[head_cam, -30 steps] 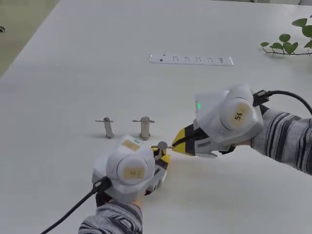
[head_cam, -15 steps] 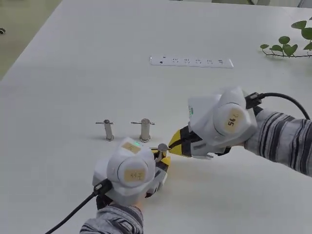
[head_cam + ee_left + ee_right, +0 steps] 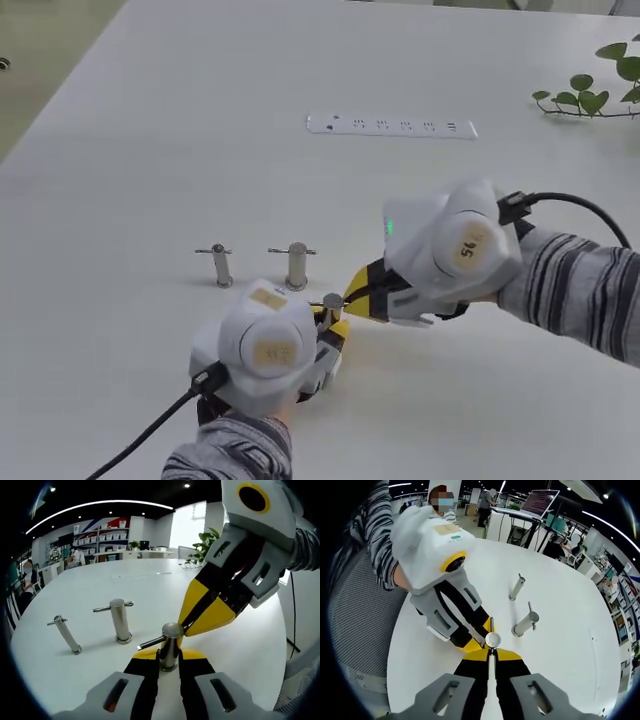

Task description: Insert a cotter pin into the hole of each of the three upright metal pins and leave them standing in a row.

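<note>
Pinching the third pin (image 3: pixel 170 642) low on its shaft, the left claw (image 3: pixel 169 661) holds it upright on the table (image 3: pixel 150 150). The right claw (image 3: pixel 200 626) comes in from the pin's right, its yellow tips pressed together on a cotter pin (image 3: pixel 150 642) right at the pin's head.

The left gripper view gives the detail: the cotter pin's free end pokes out of the pin's far side. In the head view that joint is tiny and half hidden behind the left claw's housing. The right gripper view looks straight down the cotter pin's line.

Two other pins (image 3: pixel 221 265) (image 3: pixel 297 265) stand just left of the held pin, each with a cotter pin across its top.

Beyond the pin lies bare table, then a power strip (image 3: pixel 392 125). A plant (image 3: pixel 600 80) sits well off to its right. The table's left edge is well away.
</note>
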